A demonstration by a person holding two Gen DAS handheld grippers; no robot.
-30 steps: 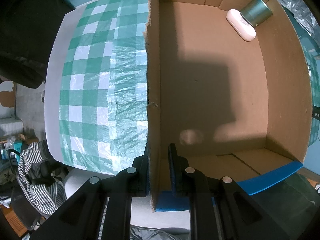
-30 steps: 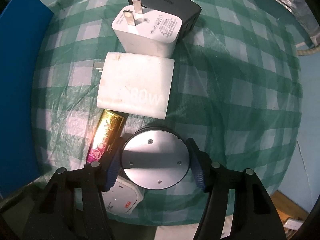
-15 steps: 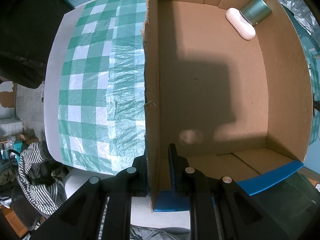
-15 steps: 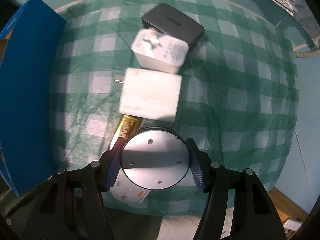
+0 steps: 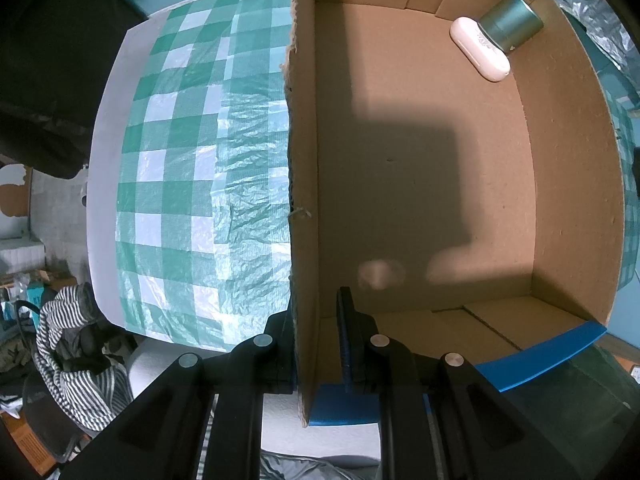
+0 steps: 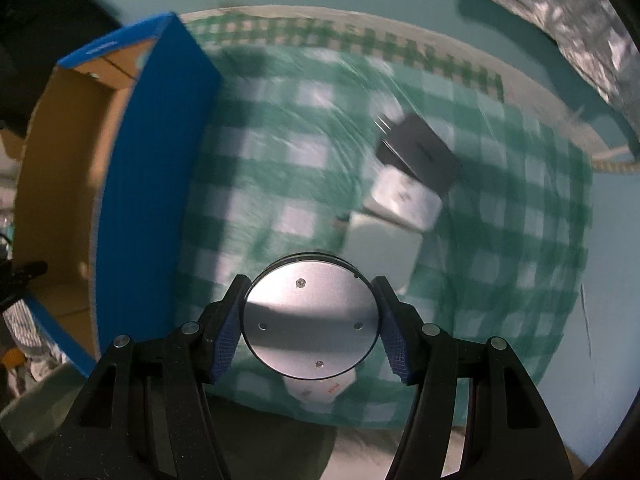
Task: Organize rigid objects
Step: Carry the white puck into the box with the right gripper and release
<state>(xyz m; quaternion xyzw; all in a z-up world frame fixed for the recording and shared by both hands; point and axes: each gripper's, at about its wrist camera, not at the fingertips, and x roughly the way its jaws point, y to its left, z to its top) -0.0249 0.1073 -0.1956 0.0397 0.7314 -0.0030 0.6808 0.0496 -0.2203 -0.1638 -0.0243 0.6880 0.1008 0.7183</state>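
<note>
Since a second ago, the right gripper (image 6: 310, 322) has lifted its round silver puck (image 6: 311, 321) off the checked cloth (image 6: 248, 184); the chargers that lay close under it now sit smaller and farther below, smeared by motion, and the cardboard box (image 6: 152, 184) has swung into view at the left. Nothing has shifted in the left wrist view. The right jaws are clamped on the puck's rim, one pad at each side. The left gripper (image 5: 316, 344) has its jaws closed on the box's near wall, pinning it.

The puck is smooth metal held only at two spots on a curved edge, so I judge a quick swing or a wrist roll could let it pivot or slip out, dropping onto the chargers or the desk. The box's blue side wall stands between the puck and the interior; a low carry would probably strike it and tug the box against the left grip.

Left on the cloth are a black adapter (image 6: 420, 156), a white plug (image 6: 404, 200) overlapping it, a larger white charger (image 6: 380, 248) and a small white item with red print (image 6: 320, 394) partly hidden beneath the puck. Inside the box, a white earbud case (image 5: 478, 48) and a grey-green cylinder (image 5: 510, 20) touch in the far corner, leaving most of the floor bare.
</note>
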